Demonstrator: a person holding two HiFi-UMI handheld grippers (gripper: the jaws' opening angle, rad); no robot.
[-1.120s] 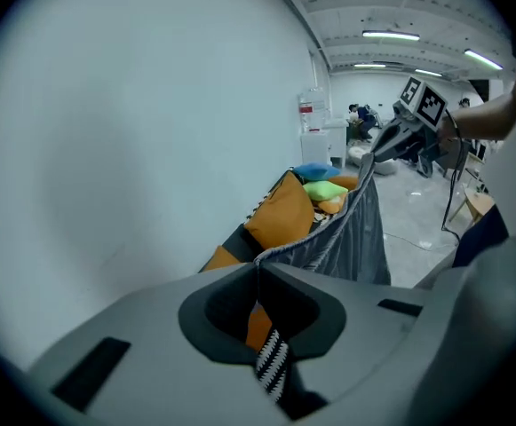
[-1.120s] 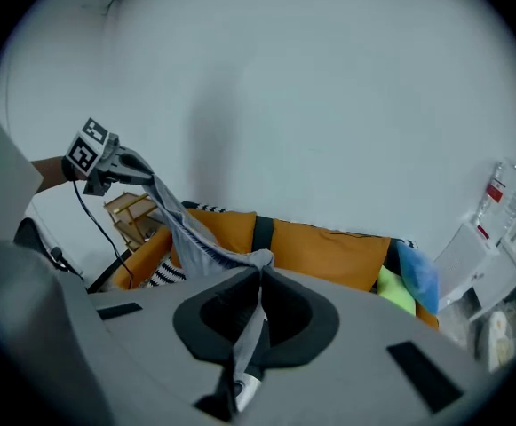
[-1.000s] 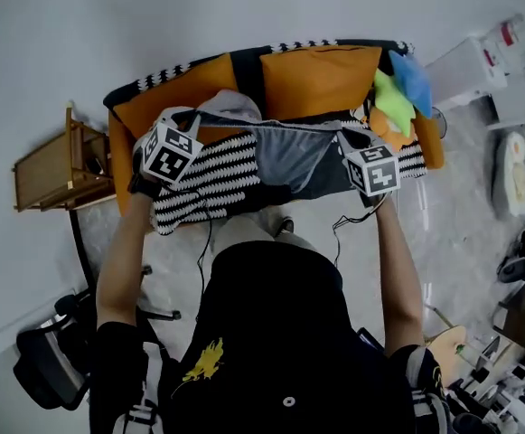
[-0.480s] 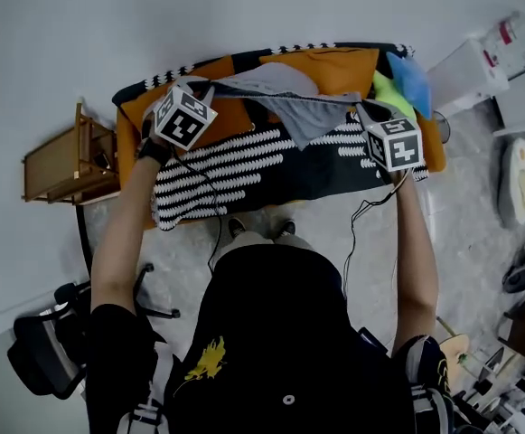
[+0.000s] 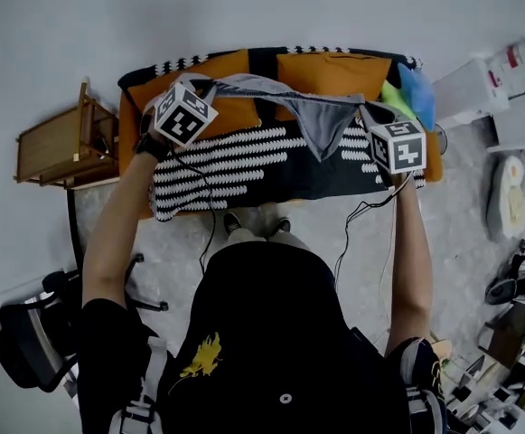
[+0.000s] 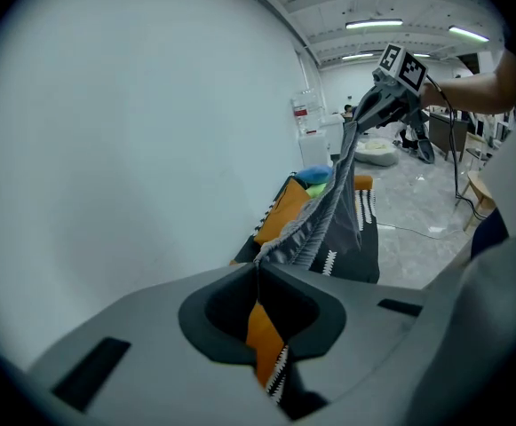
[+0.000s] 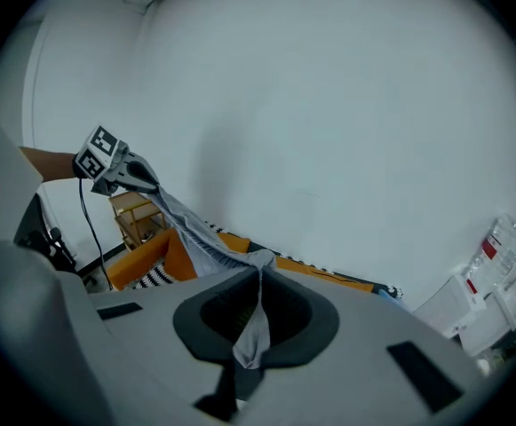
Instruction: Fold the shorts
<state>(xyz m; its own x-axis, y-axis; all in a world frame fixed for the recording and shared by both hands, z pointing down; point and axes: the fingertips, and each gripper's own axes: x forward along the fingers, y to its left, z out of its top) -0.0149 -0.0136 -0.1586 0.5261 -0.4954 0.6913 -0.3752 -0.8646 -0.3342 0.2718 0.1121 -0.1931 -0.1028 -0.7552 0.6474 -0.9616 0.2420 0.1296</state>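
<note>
Grey shorts hang in the air above the sofa, stretched by the waistband between my two grippers, with the legs drooping to a point in the middle. My left gripper is shut on the waistband's left end. In the left gripper view the cloth runs from its closed jaws across to the right gripper. My right gripper is shut on the right end. In its own view a grey fold is pinched between the jaws and leads to the left gripper.
Below lies an orange sofa covered by a black-and-white striped blanket. Blue and green cloths sit at its right end. A wooden side table stands to the left, white boxes to the right, a chair at lower left.
Both grippers have risen and moved toward the sofa back, lifting the shorts off the blanket. The cloth, spread low before, now hangs taut between them.
</note>
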